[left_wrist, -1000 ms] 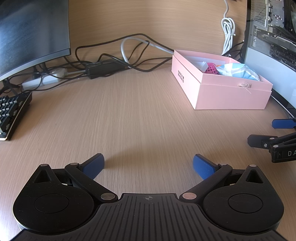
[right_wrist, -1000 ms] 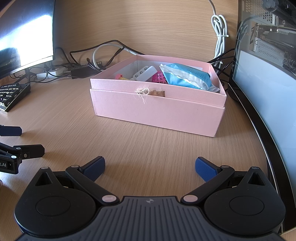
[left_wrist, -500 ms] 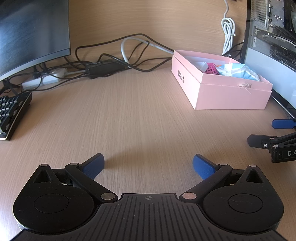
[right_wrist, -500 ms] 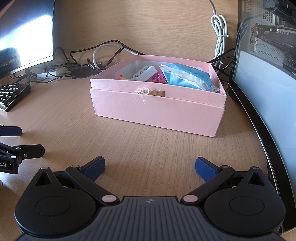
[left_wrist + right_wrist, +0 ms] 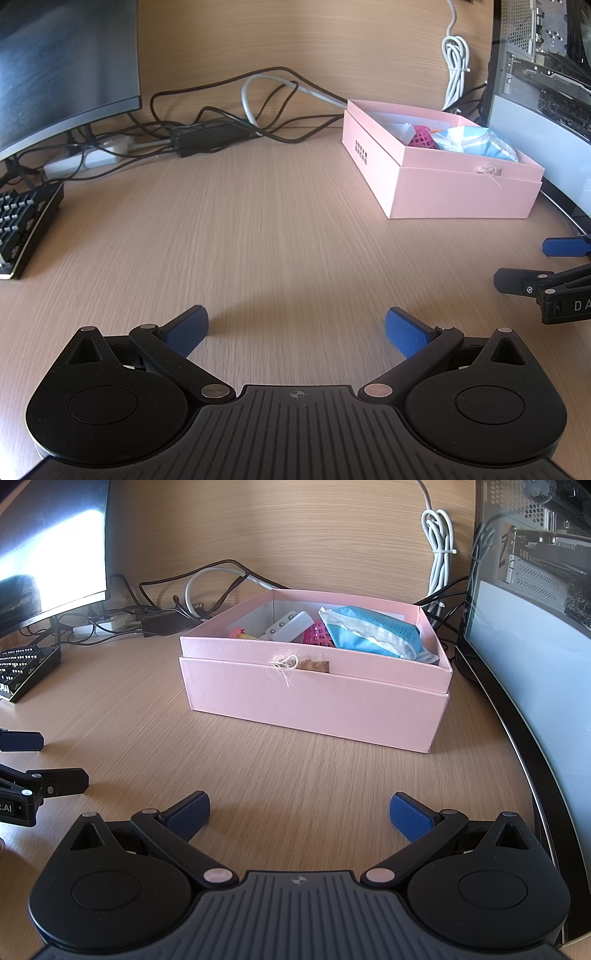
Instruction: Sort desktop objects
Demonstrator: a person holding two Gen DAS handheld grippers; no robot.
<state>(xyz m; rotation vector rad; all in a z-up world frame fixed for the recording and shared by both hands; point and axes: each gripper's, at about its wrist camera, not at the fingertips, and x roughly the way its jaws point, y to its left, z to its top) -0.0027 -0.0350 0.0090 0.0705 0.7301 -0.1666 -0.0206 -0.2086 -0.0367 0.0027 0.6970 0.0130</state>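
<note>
An open pink box (image 5: 314, 705) stands on the wooden desk, straight ahead in the right wrist view and at the right (image 5: 454, 192) in the left wrist view. Inside lie a blue-and-white packet (image 5: 373, 631), a pink mesh ball (image 5: 317, 635), a white plastic piece (image 5: 290, 624) and a small pink-yellow item (image 5: 240, 633). My right gripper (image 5: 299, 814) is open over bare desk in front of the box. My left gripper (image 5: 295, 328) is open too, low over bare desk, nothing between its fingers. Each gripper shows at the edge of the other's view.
A dark monitor (image 5: 62, 62) and a keyboard (image 5: 26, 225) stand at the left. Tangled cables and a power strip (image 5: 207, 129) run along the back wall. A glass-sided computer case (image 5: 532, 627) rises close to the right of the box. A white coiled cable (image 5: 439, 554) hangs behind.
</note>
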